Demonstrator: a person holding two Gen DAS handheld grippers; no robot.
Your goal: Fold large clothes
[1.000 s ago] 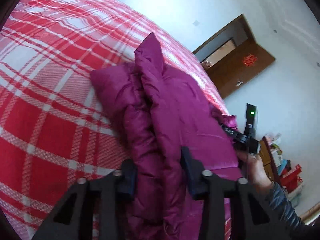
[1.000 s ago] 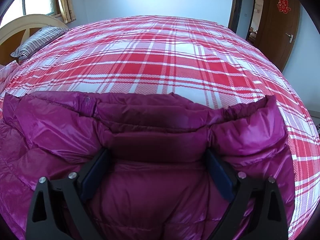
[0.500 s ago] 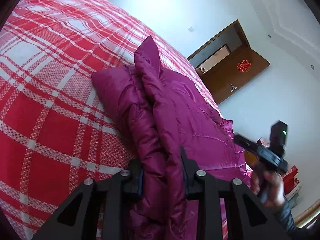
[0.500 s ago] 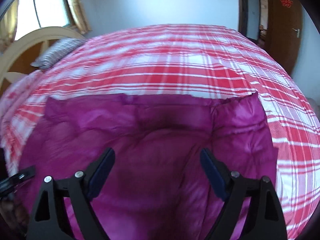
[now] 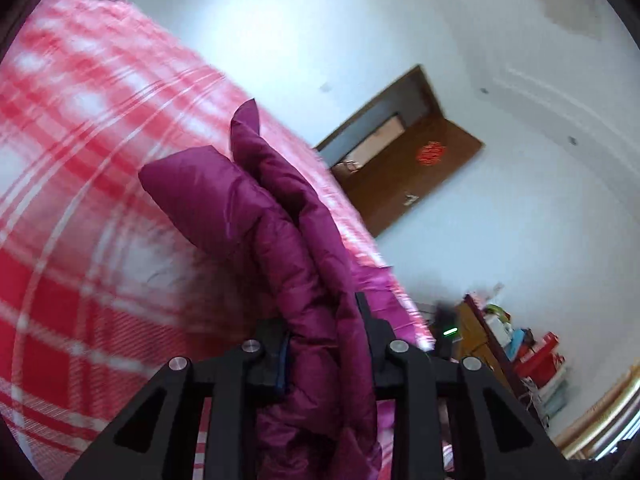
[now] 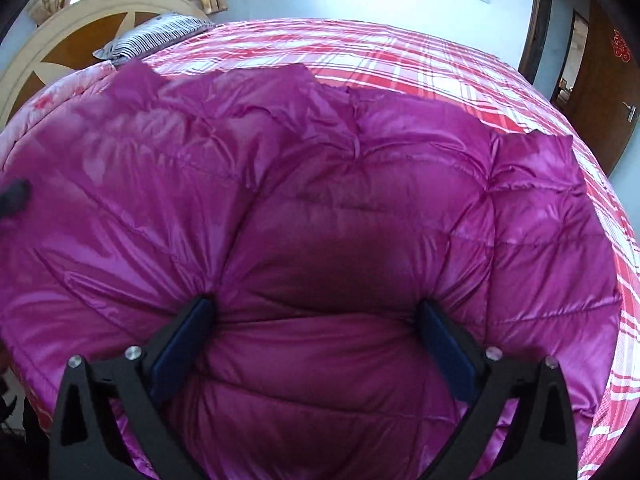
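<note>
Two claws hold one big purple puffy coat [image 6: 340, 216], which lies on the red checked bed cover [image 6: 440, 60] in the middle of both views. Your left claw [image 5: 324, 344] is pinching a thick fold of the coat [image 5: 280, 248] at the bottom middle of its view, fingers pressed in close on it. Your right claw [image 6: 316, 320] is spread wide, and the puffy cloth bulges between its two blue pads [image 6: 182, 340] and touches them both. A red paper sign [image 5: 430, 154] with a Chinese letter hangs on the brown door [image 5: 416, 176] at the middle right of the left view; it is too blurry to read. At the lower right of that view, colored boxes [image 5: 536, 356] sit on a shelf, and what is in them is hidden. Since a moment ago, the coat fills far more of the right view, and the left view has tipped up toward the wall and gone blurry. A striped pillow [image 6: 156, 34] lies at the upper left of the right view.
</note>
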